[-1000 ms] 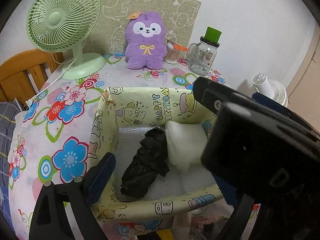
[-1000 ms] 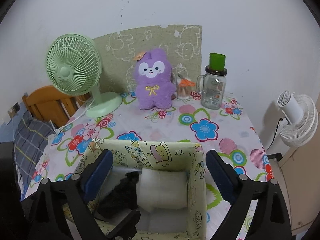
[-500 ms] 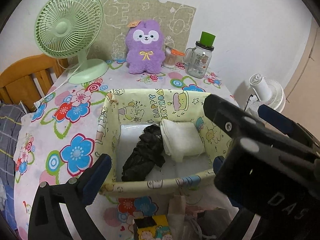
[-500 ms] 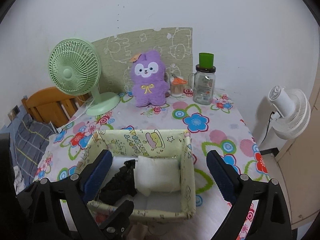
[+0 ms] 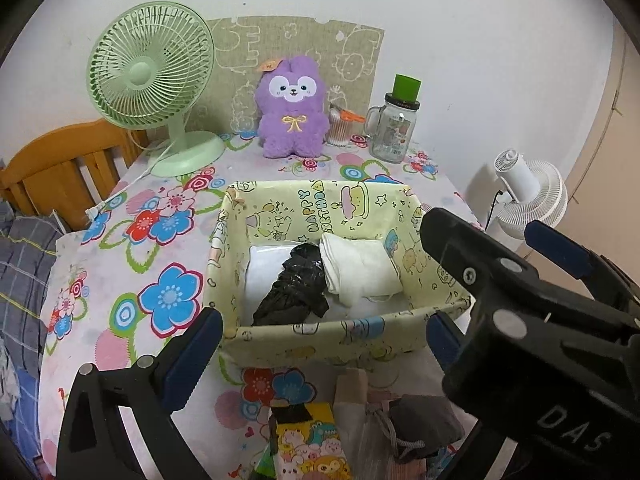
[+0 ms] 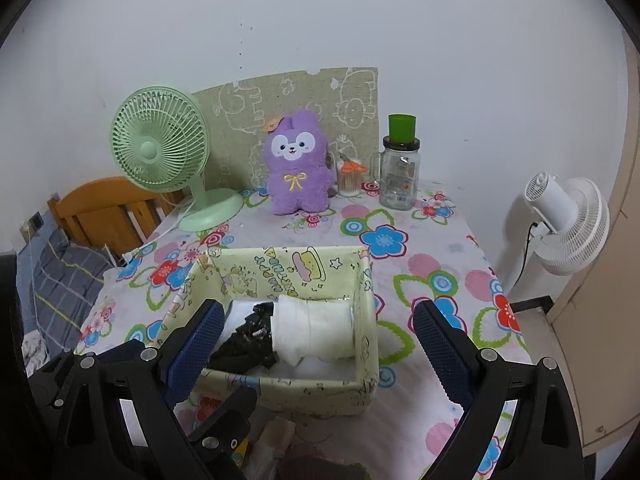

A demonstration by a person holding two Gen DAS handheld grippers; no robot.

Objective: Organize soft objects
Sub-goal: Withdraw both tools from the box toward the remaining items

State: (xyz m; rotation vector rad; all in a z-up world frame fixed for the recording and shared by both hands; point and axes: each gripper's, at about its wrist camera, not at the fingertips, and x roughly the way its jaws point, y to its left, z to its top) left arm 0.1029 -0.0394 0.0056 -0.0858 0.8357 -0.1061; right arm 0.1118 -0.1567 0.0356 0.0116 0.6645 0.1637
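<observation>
1. Storage box: soft-sided fabric, pale yellow w/ cartoon print and "HAPPY BIRTHDAY" text on inner wall; rectangular, open top, walls slightly slumped. Sits on table near front edge.
2. Box contents: black crinkled bundle, glossy and irregular, lies left-centre; white folded cloth, soft and rounded at the fold, lies to its right, touching it. Both rest on a white liner.
3. Left tool: released, jaws at full spread, nothing between the blue ribbed pads; it hovers at the box's near wall.
4. Right tool: released, jaws wide, nothing gripped; box seen between the pads.
5. Front of box, on table edge: small loose pile — beige, grey and colourful printed pieces; details unclear.
6. Table cover: thin cloth, pink ground w/ large blue, red and green flowers.
7. Rear of table: purple plush toy, fuzzy, upright; green plastic desk fan; glass mug jar w/ green cup on the lid.
8. Room: white wall; printed green board behind plush; white floor fan to the right; wooden bed frame to the left.
</observation>
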